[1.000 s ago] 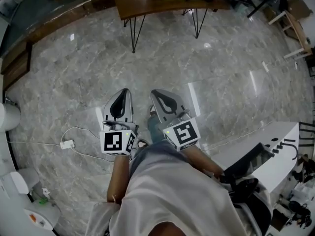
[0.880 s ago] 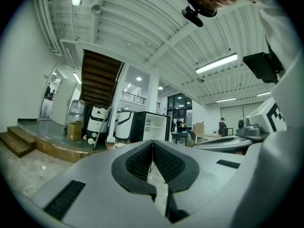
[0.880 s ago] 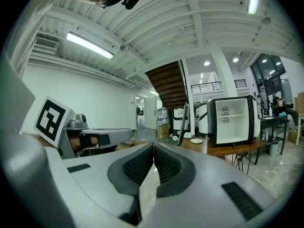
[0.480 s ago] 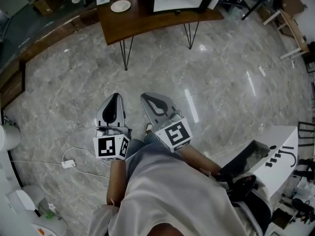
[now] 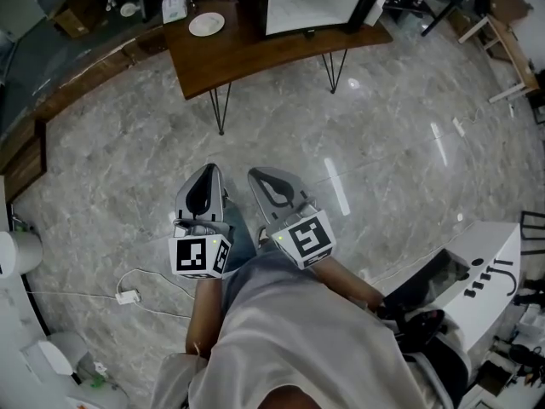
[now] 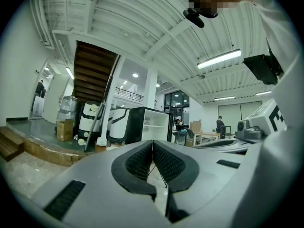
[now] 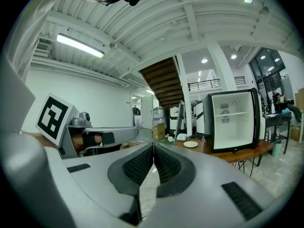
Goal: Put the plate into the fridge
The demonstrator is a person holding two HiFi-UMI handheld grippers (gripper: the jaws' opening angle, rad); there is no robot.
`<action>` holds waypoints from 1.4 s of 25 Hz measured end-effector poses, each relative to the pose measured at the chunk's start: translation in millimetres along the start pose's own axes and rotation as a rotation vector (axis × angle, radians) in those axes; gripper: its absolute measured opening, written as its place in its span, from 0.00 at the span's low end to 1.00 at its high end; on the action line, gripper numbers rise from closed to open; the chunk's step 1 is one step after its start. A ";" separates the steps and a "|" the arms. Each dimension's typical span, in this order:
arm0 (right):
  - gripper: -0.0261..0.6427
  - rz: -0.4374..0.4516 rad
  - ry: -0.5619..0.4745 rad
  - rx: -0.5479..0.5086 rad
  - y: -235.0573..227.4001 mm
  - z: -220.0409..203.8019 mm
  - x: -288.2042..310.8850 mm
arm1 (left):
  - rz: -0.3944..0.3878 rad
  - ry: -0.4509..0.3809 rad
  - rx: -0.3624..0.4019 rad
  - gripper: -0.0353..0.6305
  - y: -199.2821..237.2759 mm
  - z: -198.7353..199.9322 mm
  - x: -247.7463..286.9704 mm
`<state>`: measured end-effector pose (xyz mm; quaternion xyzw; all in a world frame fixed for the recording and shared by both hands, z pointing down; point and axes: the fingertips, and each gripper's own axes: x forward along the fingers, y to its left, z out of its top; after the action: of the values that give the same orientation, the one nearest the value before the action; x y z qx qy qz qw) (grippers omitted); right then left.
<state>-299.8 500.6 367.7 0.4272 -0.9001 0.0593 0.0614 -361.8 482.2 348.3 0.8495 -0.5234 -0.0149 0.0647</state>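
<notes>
Plate (image 5: 207,25): white and round, so no long axis shows. It lies flat, face up, on the left end of the table, well ahead of both grippers and untouched. In the right gripper view the plate (image 7: 191,144) sits just right of the jaw tips' line.
Table (image 5: 255,54): dark wood on thin wire legs. Its near edge runs across the floor ahead of the grippers.
Fridge (image 5: 313,2): small and black-cased, it stands on the table to the right of the plate. Its open front and white inside, with one shelf, face the grippers (image 7: 235,120).
Left gripper (image 5: 209,171): the jaws are closed pad to pad with nothing between them (image 6: 152,142). It points level toward the table.
Right gripper (image 5: 259,175): the jaws are pressed together and empty (image 7: 153,146). It is just beside the left gripper and aimed the same way.
Arms: both forearms (image 5: 203,309) reach forward from the body, close together and side by side.
Open room: bare grey marble floor (image 5: 358,160) stretches from the jaw tips to the table's legs.
Edges: a white cable with a plug (image 5: 128,296) lies on the floor to the left of and behind the left gripper. A white machine (image 5: 464,258) stands to the right of and behind the right gripper.
</notes>
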 end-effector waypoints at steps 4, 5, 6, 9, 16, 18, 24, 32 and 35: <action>0.06 -0.009 0.012 0.013 -27.3 7.7 48.8 | -0.018 0.010 -0.003 0.08 32.3 3.5 49.6; 0.06 -0.008 0.011 0.007 -35.5 11.8 62.7 | -0.020 0.012 -0.005 0.08 41.4 6.2 64.2; 0.06 -0.004 0.010 -0.002 -43.8 16.2 76.8 | -0.022 0.014 -0.008 0.08 50.6 9.2 79.1; 0.06 0.010 0.016 -0.013 -62.8 24.5 118.7 | -0.034 0.016 -0.009 0.08 78.8 13.7 118.8; 0.06 0.022 0.024 -0.002 -83.2 34.1 239.2 | -0.066 0.028 -0.026 0.08 176.2 18.1 194.7; 0.06 0.022 0.030 0.003 -87.2 40.0 287.2 | -0.079 0.031 -0.025 0.08 215.0 23.4 219.2; 0.06 0.020 0.032 -0.009 -102.1 49.8 389.4 | -0.108 0.060 -0.027 0.08 296.4 23.9 280.4; 0.06 -0.023 0.044 0.014 -106.2 63.9 488.9 | -0.123 0.061 -0.108 0.08 397.6 32.0 333.3; 0.06 -0.044 0.053 -0.017 -115.7 71.7 538.7 | -0.131 0.071 -0.122 0.08 439.9 34.1 364.2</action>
<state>-552.4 6.1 390.1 0.4444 -0.8892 0.0615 0.0901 -590.8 -40.8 385.2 0.8764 -0.4622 -0.0209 0.1339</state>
